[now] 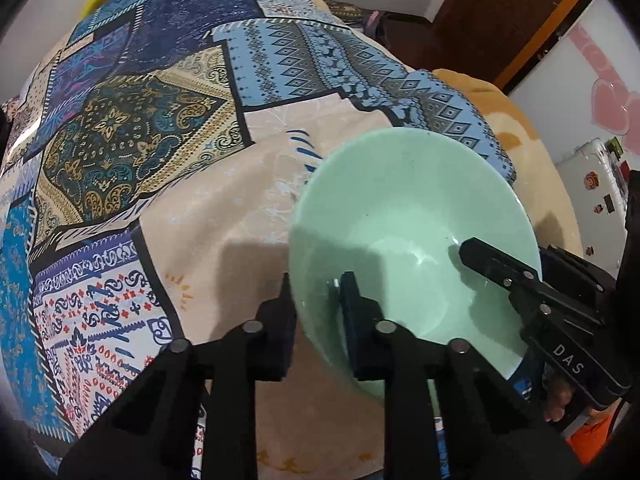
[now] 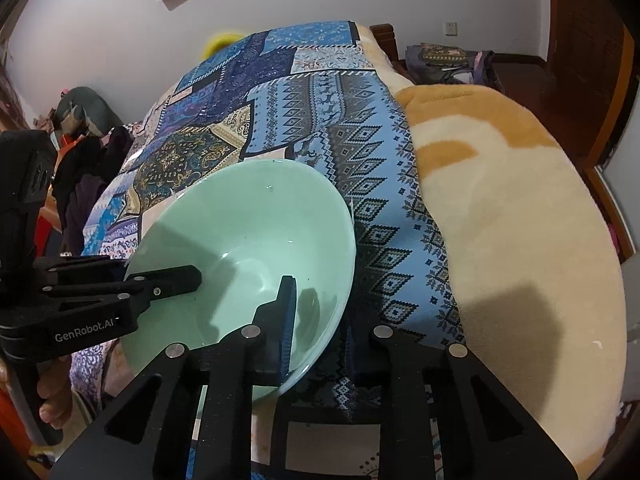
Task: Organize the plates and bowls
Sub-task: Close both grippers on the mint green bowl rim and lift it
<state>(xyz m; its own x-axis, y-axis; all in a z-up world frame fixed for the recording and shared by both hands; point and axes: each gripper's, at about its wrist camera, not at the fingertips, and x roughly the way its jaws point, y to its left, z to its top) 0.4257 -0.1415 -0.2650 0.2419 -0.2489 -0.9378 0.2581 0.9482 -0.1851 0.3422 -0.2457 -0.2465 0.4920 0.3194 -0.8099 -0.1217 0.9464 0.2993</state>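
A pale green bowl (image 1: pixel 412 240) is held over the bed, above the patchwork cloth (image 1: pixel 132 140), mouth up and tipped. In the left wrist view its opening leans toward the camera. It is round, so it has no long axis.

The left gripper (image 1: pixel 320 312) pinches the bowl's left rim: one finger (image 1: pixel 352 320) sits inside against the wall, the other outside, and the wall fills the gap between them.

The right gripper (image 2: pixel 320 320) pinches the opposite rim in the same way, with its left finger (image 2: pixel 286 312) inside and its right finger outside, mostly hidden behind the bowl.

To the right of the cloth lies a cream and orange blanket (image 2: pixel 520 200). A dark wooden door (image 1: pixel 500 12) stands beyond the bed.
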